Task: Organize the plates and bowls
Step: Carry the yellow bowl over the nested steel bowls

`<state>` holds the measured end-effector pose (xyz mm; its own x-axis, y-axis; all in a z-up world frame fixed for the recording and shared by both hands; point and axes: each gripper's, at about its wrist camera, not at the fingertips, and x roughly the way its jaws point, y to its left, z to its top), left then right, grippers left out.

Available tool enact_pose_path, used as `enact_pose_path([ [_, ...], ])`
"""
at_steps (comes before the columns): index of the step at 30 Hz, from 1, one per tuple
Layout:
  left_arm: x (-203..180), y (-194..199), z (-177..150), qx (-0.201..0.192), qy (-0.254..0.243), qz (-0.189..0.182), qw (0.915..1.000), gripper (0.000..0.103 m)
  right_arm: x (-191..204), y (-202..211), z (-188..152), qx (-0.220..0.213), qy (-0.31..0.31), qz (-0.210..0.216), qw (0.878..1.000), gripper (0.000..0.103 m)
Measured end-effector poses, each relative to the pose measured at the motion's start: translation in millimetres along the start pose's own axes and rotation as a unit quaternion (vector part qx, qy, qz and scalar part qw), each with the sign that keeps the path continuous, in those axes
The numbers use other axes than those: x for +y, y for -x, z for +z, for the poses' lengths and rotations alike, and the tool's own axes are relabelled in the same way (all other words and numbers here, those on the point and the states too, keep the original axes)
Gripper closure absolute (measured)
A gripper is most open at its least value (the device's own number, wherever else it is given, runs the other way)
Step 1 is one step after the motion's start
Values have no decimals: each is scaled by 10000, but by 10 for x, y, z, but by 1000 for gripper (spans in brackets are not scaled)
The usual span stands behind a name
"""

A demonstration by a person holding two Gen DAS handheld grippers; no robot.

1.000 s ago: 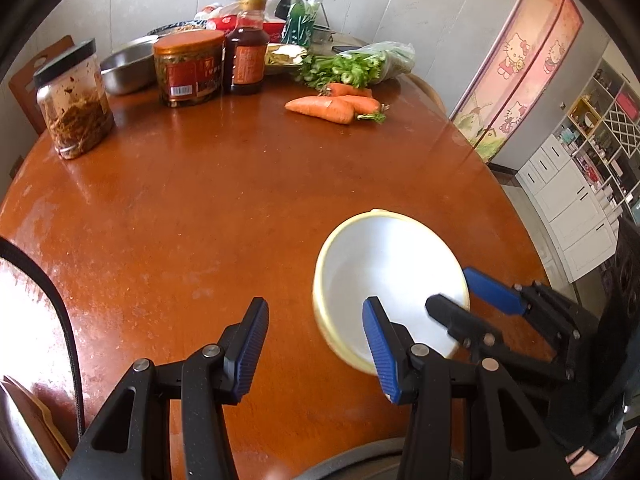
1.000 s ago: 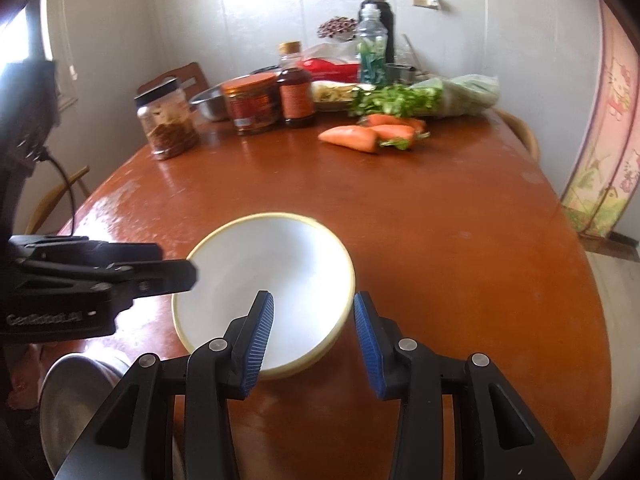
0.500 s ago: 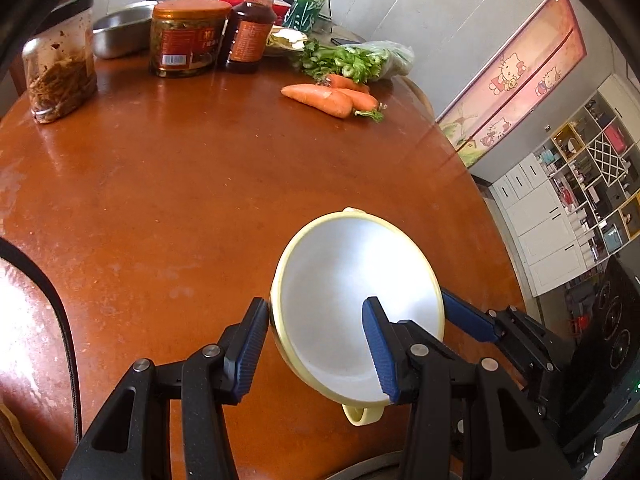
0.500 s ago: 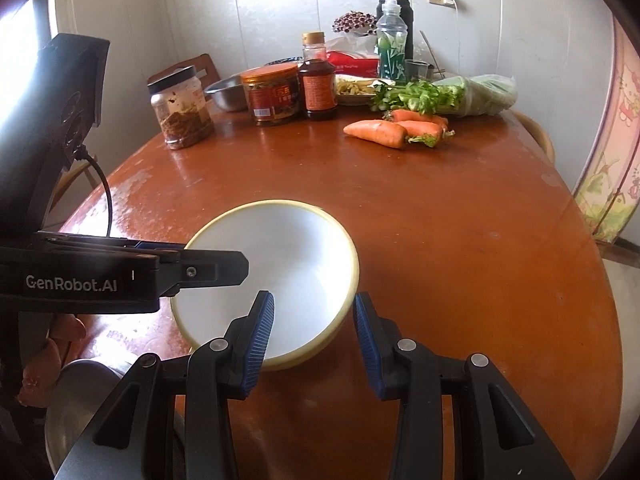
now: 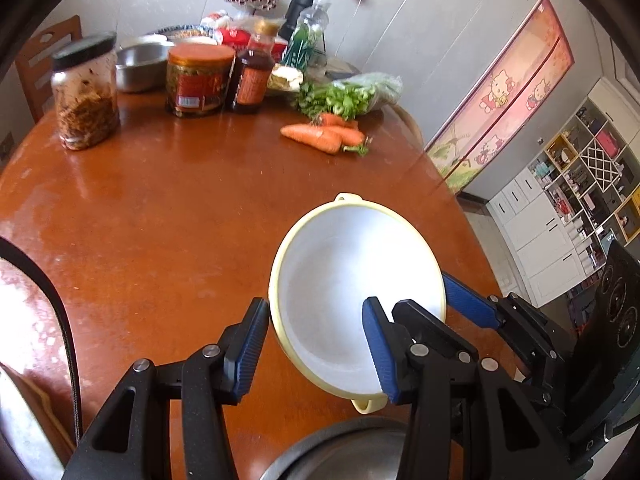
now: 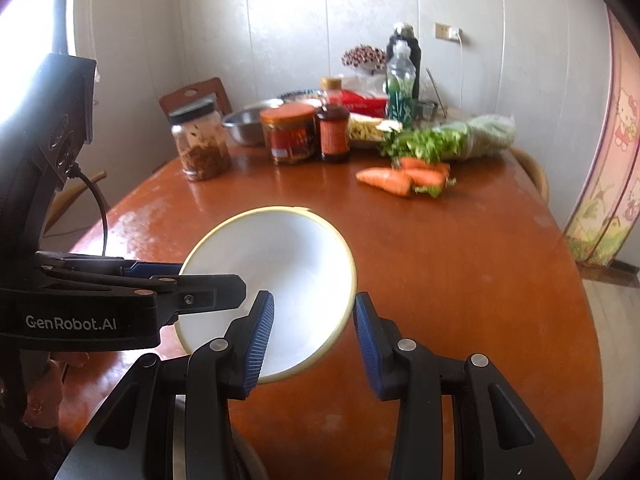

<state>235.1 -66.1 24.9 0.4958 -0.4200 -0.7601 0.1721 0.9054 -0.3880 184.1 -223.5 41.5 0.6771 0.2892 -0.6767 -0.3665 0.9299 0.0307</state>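
Tools [image 5: 316,344] [image 6: 314,336] agape astride bowl [image 5: 352,292] rim

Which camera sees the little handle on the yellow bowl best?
The left wrist view: the yellow bowl shows a small loop handle at its near edge. In the right wrist view the bowl's handles barely show.

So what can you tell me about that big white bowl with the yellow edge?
The bowl is round and empty, white inside with a pale yellow rim, probably plastic. Small yellow tab handles stick out at its near and far edges. It tilts above the brown table, near a metal pot. The left gripper straddles one side of the rim, the right gripper the opposite side, a blue finger inside and one outside each; neither looks closed.
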Motion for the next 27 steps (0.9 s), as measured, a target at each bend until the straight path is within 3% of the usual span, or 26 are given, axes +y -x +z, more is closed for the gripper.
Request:
enact_pose_path([
  [15,-149,707,-282,-486,-153,30,9987,55,342,607,-18,-429,226,86,9988,61],
  [27,-256,942,-644,-630,-248,33,9977,55,502,941,-255,-517,312,112,9981,61],
])
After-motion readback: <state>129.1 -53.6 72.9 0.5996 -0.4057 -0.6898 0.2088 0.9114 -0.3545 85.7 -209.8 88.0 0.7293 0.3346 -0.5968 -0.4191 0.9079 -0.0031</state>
